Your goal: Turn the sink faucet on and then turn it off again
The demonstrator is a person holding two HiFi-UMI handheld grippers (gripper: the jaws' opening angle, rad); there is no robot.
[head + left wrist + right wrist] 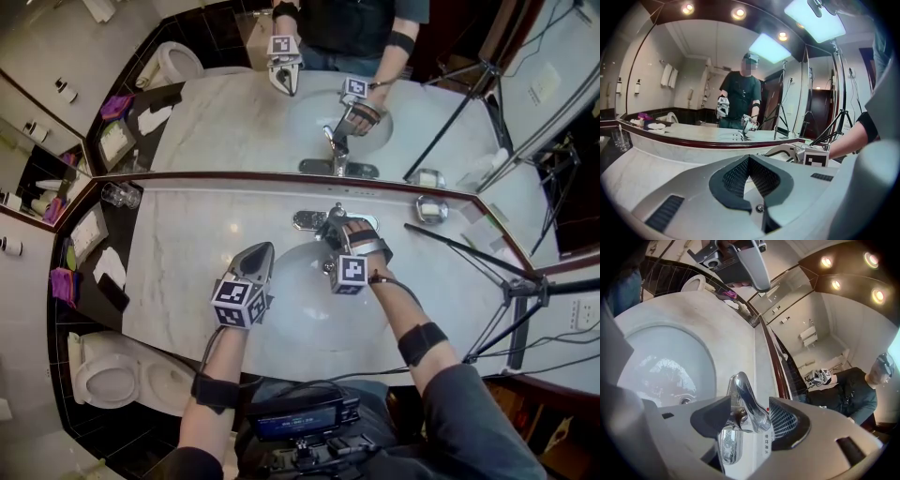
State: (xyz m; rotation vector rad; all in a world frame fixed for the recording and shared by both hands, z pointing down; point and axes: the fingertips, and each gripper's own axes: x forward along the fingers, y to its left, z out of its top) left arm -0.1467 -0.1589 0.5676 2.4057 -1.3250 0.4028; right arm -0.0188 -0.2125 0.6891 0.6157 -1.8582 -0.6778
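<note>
The chrome faucet (330, 221) stands at the back of the white sink basin (295, 305), just below the mirror. My right gripper (343, 231) reaches over the basin to it. In the right gripper view the faucet's lever (751, 403) lies between the two wide-open jaws of the right gripper (749, 417), and neither pad presses on it. My left gripper (260, 250) hovers over the basin's left rim, pointing toward the mirror. It is shut with nothing in it (748, 157). From the left gripper view the right gripper's marker cube (815, 158) shows beside the faucet.
A marble counter (187, 272) surrounds the basin. A drinking glass (120, 195) stands at the back left, a round chrome holder (431, 209) at the back right. Tripod legs (487, 281) cross the right side. A toilet (108, 375) sits low on the left.
</note>
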